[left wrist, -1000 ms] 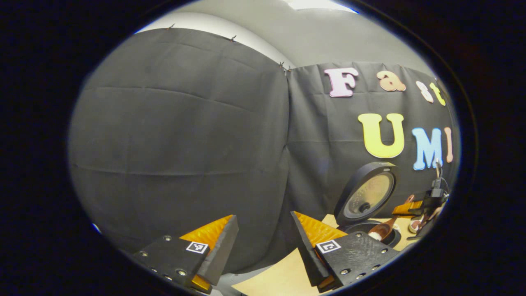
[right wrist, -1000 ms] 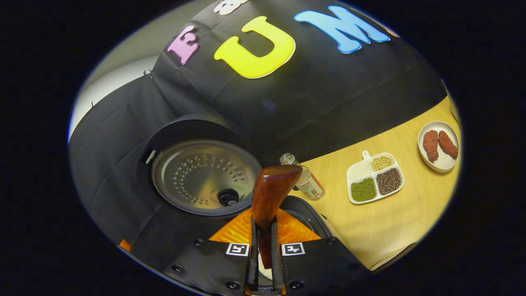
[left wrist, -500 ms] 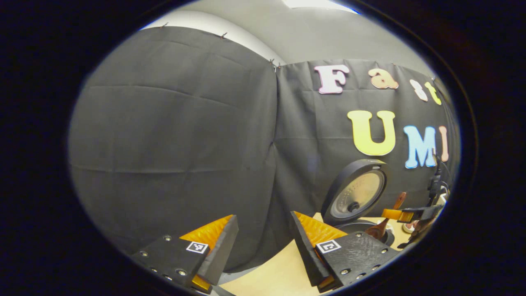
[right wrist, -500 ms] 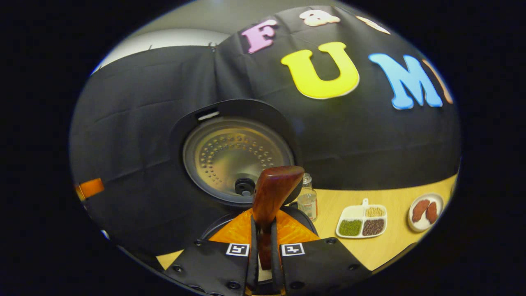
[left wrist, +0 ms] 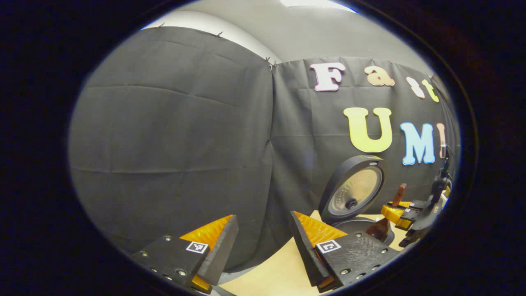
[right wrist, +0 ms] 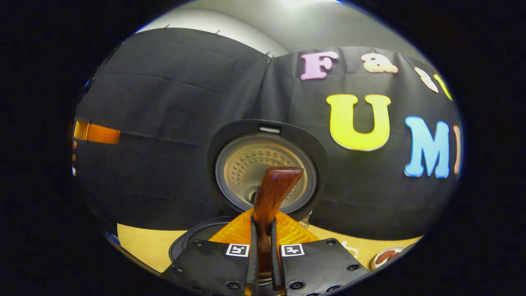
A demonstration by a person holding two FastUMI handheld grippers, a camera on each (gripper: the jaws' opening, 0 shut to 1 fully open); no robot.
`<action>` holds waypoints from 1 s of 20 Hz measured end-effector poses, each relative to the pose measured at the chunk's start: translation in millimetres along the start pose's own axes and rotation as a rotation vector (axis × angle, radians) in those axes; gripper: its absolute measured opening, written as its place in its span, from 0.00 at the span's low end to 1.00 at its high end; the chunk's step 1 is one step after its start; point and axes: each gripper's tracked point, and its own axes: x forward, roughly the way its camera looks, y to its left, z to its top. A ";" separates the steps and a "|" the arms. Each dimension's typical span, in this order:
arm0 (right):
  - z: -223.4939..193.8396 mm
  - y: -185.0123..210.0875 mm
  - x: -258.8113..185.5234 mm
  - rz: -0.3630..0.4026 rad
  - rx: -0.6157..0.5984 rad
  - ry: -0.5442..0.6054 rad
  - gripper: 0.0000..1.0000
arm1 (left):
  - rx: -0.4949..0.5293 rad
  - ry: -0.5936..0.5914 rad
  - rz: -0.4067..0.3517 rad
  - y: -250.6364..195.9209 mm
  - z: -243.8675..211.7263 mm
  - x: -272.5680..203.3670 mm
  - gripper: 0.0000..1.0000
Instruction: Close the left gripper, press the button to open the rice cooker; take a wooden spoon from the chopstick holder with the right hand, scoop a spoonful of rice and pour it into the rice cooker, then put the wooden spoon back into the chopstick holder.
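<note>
right tool (right wrist: 263, 234) gripping wooden spoon (right wrist: 273, 187), rice cooker (right wrist: 267, 164) open

Black cloth wall (left wrist: 172, 135), wooden table (left wrist: 271, 275)

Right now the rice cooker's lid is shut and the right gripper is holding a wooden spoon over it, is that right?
Not quite: the rice cooker's lid stands open, tipped up so its metal underside faces the camera in the right gripper view. The rest holds: the right gripper is clamped on the wooden spoon, and the left gripper view shows the spoon's bowl over the cooker.
</note>
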 end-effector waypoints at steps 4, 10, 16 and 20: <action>1.1 21.1 -5.2 0.033 -0.181 -0.041 0.10 | 0.010 -0.015 -0.005 0.8 6.7 1.0 0.79; 4.0 23.4 -7.6 0.037 -0.224 -0.024 0.14 | 0.015 -0.026 -0.025 -0.1 10.5 -0.1 0.79; 12.5 -10.9 -20.8 -0.011 0.107 0.121 0.11 | -0.008 -0.046 -0.087 -27.6 19.5 3.4 0.80; 29.3 -42.7 -35.4 -0.065 0.243 0.148 0.15 | -0.008 -0.060 -0.146 -54.0 23.2 10.0 0.79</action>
